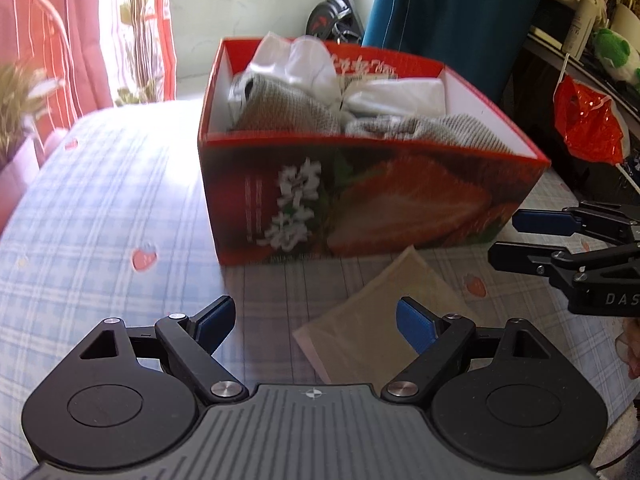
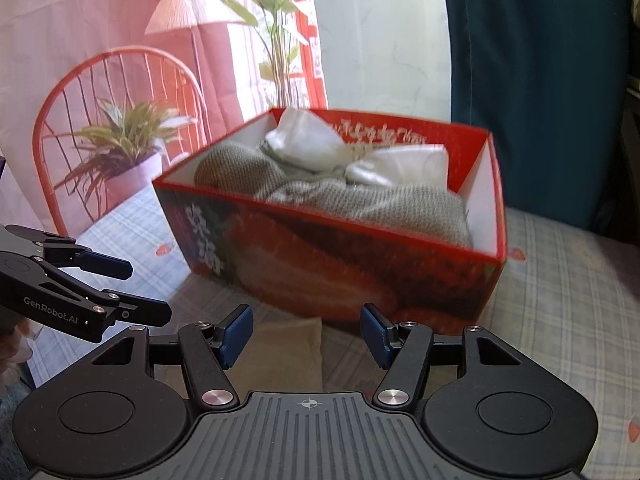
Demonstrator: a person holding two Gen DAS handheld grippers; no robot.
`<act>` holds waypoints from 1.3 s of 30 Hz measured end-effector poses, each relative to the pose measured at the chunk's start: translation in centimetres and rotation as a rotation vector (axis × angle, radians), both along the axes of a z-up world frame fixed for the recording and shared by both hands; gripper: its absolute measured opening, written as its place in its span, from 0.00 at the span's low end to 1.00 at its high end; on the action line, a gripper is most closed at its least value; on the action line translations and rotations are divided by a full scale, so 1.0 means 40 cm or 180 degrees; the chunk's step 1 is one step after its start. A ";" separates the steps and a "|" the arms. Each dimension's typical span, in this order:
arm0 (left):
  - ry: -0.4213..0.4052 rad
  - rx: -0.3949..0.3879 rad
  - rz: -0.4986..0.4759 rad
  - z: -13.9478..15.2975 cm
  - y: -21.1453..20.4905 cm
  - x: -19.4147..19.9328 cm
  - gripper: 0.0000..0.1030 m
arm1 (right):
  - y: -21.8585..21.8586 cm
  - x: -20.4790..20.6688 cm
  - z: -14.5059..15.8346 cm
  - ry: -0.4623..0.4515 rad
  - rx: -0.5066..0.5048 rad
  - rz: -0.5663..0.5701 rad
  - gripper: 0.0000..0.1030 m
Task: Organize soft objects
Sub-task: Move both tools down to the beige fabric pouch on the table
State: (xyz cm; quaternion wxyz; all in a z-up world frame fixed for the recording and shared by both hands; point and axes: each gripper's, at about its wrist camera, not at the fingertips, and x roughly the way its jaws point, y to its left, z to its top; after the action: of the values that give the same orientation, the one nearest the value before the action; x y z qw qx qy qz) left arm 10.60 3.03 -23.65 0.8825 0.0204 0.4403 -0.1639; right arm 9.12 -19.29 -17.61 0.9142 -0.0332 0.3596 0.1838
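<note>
A red strawberry-print box (image 1: 400,204) stands on the checked tablecloth (image 1: 100,220) and holds grey knitted cloths (image 1: 440,130) and white cloths (image 1: 304,64). It also shows in the right wrist view (image 2: 340,268). A flat beige folded cloth (image 1: 368,328) lies on the table just in front of the box, also seen in the right wrist view (image 2: 288,348). My left gripper (image 1: 316,322) is open and empty, hovering over the beige cloth. My right gripper (image 2: 306,334) is open and empty above the same cloth; it shows in the left wrist view (image 1: 508,236) at the right.
A red plastic bag (image 1: 584,120) and a green plush toy (image 1: 612,50) sit on dark shelving at the right. A dark blue curtain (image 2: 532,80) hangs behind the box. A printed backdrop with chair and plants (image 2: 120,120) is on the left.
</note>
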 end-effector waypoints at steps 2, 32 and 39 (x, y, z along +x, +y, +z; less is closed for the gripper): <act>0.0069 -0.0027 0.0020 -0.019 0.000 -0.001 0.86 | 0.003 -0.002 -0.026 0.0061 -0.0020 -0.0004 0.55; 0.0232 -0.0568 -0.0159 -0.144 -0.055 0.015 0.46 | 0.016 -0.083 -0.200 0.0352 0.0170 -0.0266 0.54; 0.0317 -0.0720 -0.0399 -0.153 -0.073 -0.001 0.46 | -0.004 -0.099 -0.199 0.0379 0.0415 -0.0384 0.55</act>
State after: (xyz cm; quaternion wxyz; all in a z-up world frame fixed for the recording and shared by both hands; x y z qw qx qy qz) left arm 10.57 0.12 -29.79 0.8443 -0.0599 0.4601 -0.2682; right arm 5.16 -19.44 -25.58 0.9008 0.0590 0.4020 0.1531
